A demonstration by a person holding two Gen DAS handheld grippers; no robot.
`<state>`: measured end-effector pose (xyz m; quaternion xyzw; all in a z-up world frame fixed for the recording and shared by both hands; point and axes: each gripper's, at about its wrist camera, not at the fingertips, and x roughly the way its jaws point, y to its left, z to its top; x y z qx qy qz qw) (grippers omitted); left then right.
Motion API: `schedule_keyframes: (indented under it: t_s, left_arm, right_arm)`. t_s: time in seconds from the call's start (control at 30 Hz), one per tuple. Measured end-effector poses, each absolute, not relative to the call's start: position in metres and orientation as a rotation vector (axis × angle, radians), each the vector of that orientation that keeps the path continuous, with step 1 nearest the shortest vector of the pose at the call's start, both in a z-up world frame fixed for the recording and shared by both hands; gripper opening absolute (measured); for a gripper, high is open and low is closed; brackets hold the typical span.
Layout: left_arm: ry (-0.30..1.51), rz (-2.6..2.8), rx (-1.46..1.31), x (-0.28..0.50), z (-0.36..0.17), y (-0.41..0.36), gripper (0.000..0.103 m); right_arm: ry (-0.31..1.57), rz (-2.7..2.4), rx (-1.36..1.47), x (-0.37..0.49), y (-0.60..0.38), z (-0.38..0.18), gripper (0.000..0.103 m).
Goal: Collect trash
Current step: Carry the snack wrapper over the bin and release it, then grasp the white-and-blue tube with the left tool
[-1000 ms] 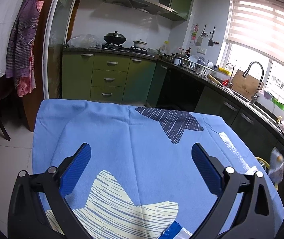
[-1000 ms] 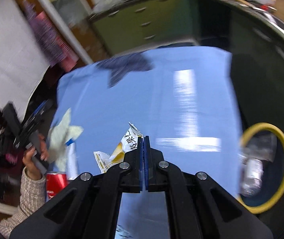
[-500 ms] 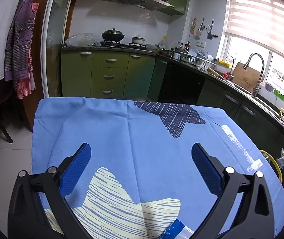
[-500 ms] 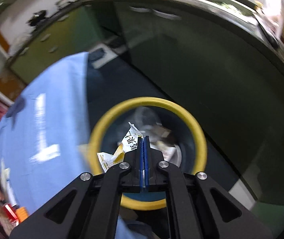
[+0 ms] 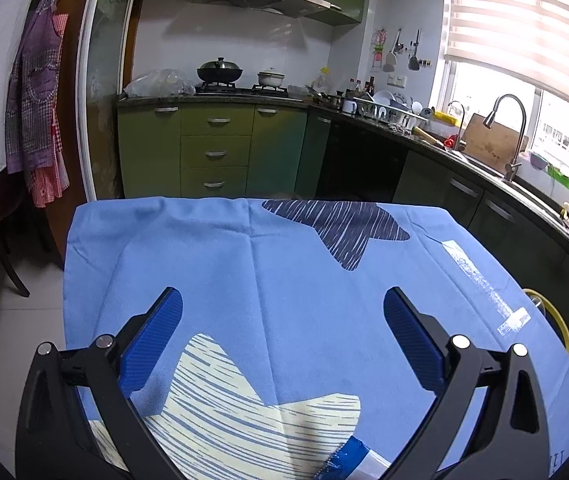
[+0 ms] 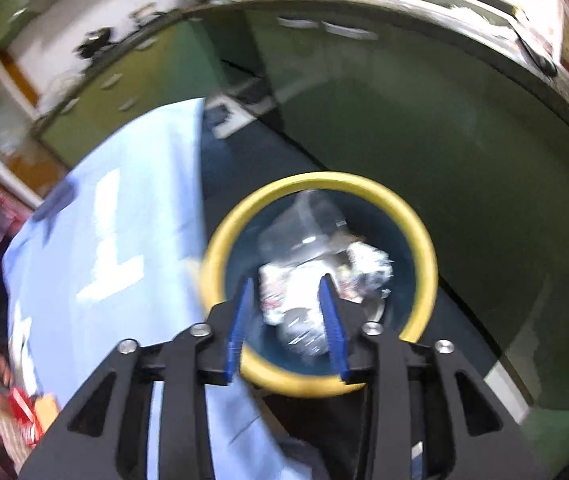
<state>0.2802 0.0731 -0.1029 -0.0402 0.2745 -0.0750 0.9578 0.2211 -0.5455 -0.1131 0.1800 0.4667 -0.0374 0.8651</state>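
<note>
Table w/ blue cloth (image 5: 284, 280): I see no loose trash on the part in left view. Bin (image 6: 424, 240), yellow rim, sits on floor beside it. My right gripper (image 6: 286, 320) is above the bin; jaws have just opened, nothing between them. The wrapper (image 6: 284, 292) I carried over now lies inside, so one item done. Left gripper (image 5: 282, 336): spread wide, empty, over cloth.

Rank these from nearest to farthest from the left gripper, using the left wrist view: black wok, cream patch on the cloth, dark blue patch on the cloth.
1. cream patch, just ahead of the left gripper, low between its fingers.
2. dark blue patch, at the cloth's far edge, right of centre.
3. black wok, on the stove against the back wall.
</note>
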Motion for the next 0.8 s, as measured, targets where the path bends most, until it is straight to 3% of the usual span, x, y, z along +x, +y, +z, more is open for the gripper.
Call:
schedule_keyframes:
  t_s: [0.13,0.5,0.8]
  left_arm:
    - [0.616,-0.159,-0.095,0.28,-0.098,0.07,0.096]
    - [1.021,-0.145,-0.237,0.225,-0.083,0.053,0.096]
    - [0.957,-0.158,-0.161,0.162,-0.05,0.022,0.096]
  right_arm:
    - [0.959,0.017,0.36,0.187,-0.513,-0.108,0.042]
    - [0.904,0.14,0.318,0.159,-0.471,-0.122,0.051]
    - [1.022,0.643,0.159,0.147,-0.333,-0.126,0.059]
